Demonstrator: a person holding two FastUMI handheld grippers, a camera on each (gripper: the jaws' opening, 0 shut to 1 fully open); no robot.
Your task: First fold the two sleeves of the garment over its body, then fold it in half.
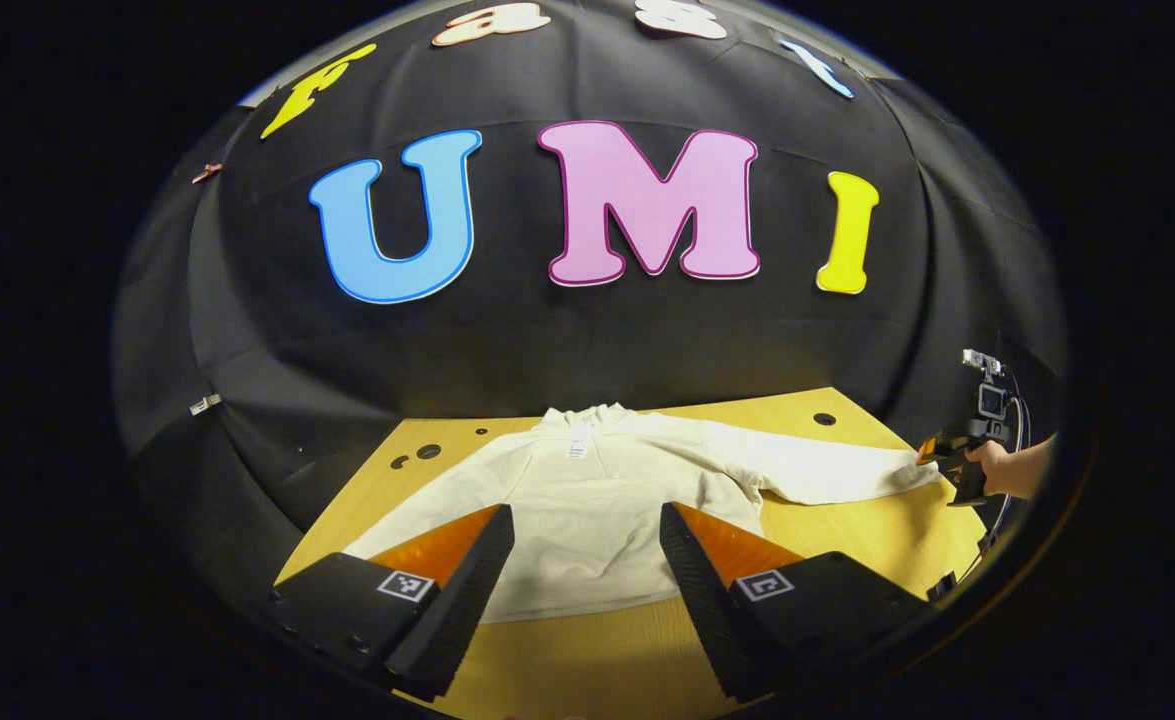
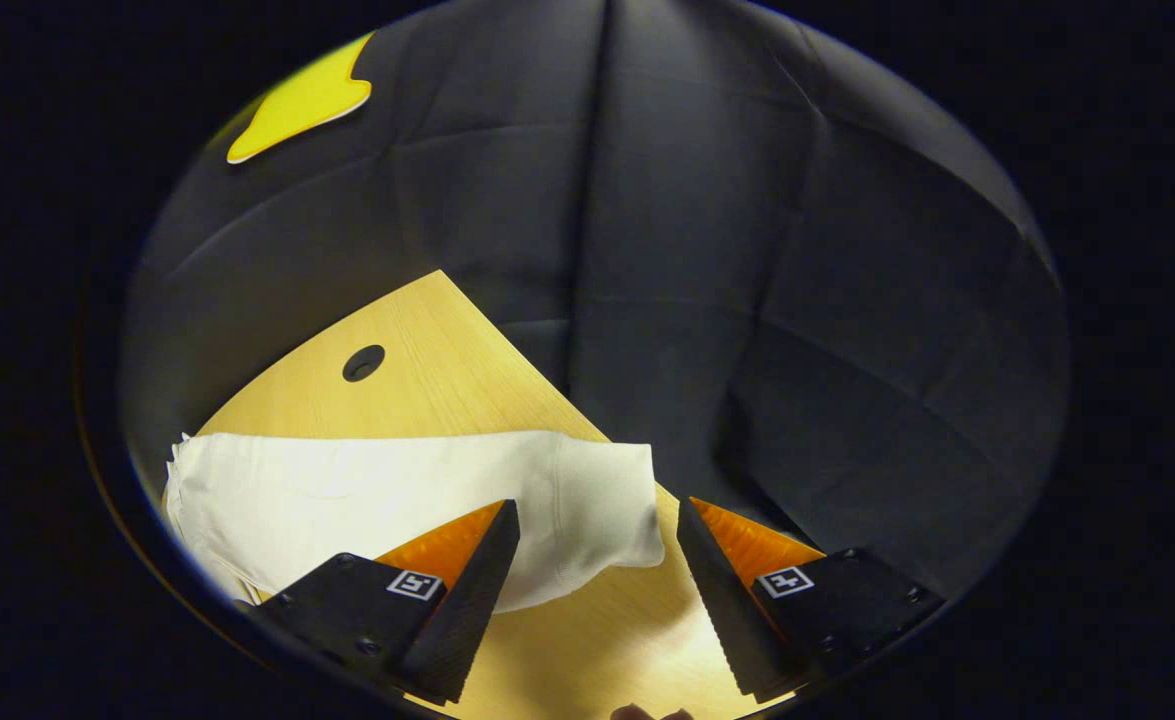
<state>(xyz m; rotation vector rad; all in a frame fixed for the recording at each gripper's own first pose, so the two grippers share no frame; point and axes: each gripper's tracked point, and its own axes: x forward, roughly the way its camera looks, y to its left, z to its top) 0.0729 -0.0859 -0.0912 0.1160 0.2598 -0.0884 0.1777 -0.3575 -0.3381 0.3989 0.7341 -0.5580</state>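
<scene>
A white hooded garment lies flat on the wooden table, hood toward the far wall and both sleeves spread out. My left gripper hovers open over the garment's lower body, one finger on each side. The right-hand sleeve stretches toward the right gripper, held by a hand at the table's right end. In the right gripper view, the sleeve's cuff lies between the open fingers of my right gripper, near the table edge.
Small round holes mark the tabletop, one beyond the sleeve. Black cloth walls close in behind and beside the table. Bare wood shows in front of the garment's hem. The table's corner lies just past the cuff.
</scene>
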